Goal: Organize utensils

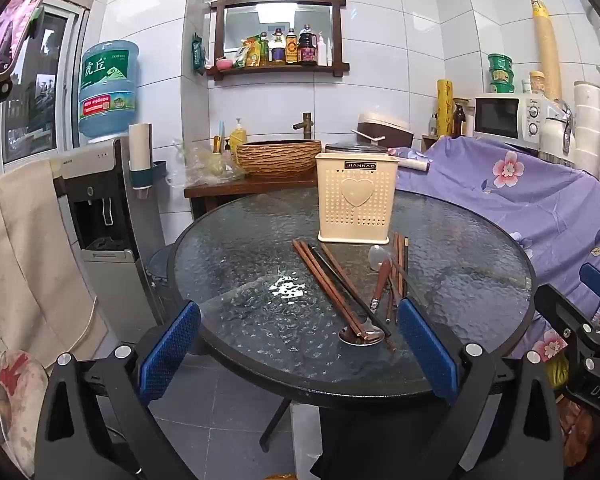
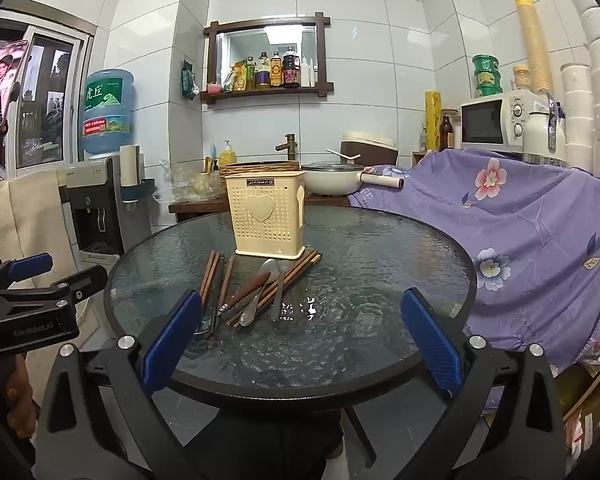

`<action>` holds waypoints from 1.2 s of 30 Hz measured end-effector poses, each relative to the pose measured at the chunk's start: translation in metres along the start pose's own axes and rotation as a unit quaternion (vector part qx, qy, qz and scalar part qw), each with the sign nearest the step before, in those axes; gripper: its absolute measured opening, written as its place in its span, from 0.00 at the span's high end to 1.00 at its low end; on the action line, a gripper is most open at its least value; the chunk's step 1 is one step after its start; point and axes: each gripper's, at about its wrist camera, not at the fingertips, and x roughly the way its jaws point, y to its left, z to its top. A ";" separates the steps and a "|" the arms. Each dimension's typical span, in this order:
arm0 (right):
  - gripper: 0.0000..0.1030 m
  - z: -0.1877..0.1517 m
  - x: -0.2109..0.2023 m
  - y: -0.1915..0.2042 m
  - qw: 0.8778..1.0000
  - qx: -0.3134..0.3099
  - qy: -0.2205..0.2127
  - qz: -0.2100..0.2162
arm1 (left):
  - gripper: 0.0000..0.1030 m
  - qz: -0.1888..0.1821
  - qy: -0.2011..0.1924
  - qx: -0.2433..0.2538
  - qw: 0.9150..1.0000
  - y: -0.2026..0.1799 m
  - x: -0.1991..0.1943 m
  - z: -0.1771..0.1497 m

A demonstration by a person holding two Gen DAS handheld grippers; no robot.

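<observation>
Bright, even indoor light; a ceiling lamp glares white off the glass desk (image 1: 228, 240); sharp focus, strong fisheye bending, dark corners

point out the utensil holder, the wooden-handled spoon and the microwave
utensil holder (image 1: 355, 200), left wrist view, on its front wall's heart emblem
wooden-handled spoon (image 1: 381, 282), left wrist view, on its brown handle
microwave (image 2: 496, 120), right wrist view, on its door edge
</observation>
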 end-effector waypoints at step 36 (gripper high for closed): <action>0.05 0.000 0.001 0.004 1.000 0.000 0.005 0.004 | 0.06 -0.011 -0.003 -0.013 1.000 0.005 -0.002 -0.001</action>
